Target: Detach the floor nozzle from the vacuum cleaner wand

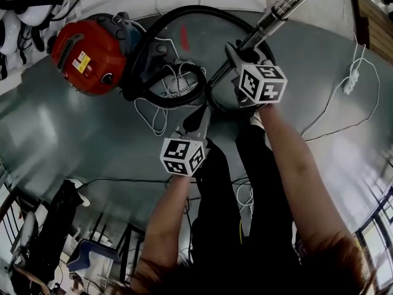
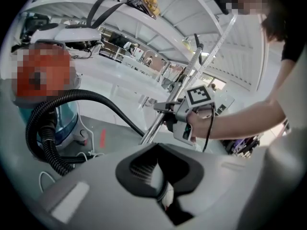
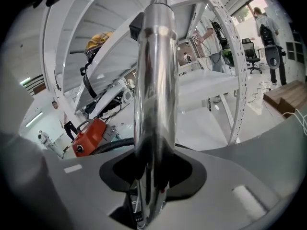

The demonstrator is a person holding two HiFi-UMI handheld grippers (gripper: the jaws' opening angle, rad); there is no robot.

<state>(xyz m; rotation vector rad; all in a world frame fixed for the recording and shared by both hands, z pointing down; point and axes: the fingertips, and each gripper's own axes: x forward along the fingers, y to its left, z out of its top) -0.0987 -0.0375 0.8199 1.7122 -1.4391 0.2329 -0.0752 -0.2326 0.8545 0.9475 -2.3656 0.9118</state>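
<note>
Right tool (image 3: 152,176) clamps the shiny chrome vacuum wand (image 3: 156,56). Left tool (image 2: 160,176), near the wand, is closed and apparently empty. No nozzle is visible, so detachment is unconfirmed.

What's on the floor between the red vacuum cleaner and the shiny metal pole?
A coiled black hose and tangled white cables, seen in the head view, between the red vacuum cleaner and the metal wand.

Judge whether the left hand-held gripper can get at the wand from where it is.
Probably yes: the wand runs bare just ahead of the left hand-held gripper, below the right hand-held gripper, though its shut jaws must open first.
</note>
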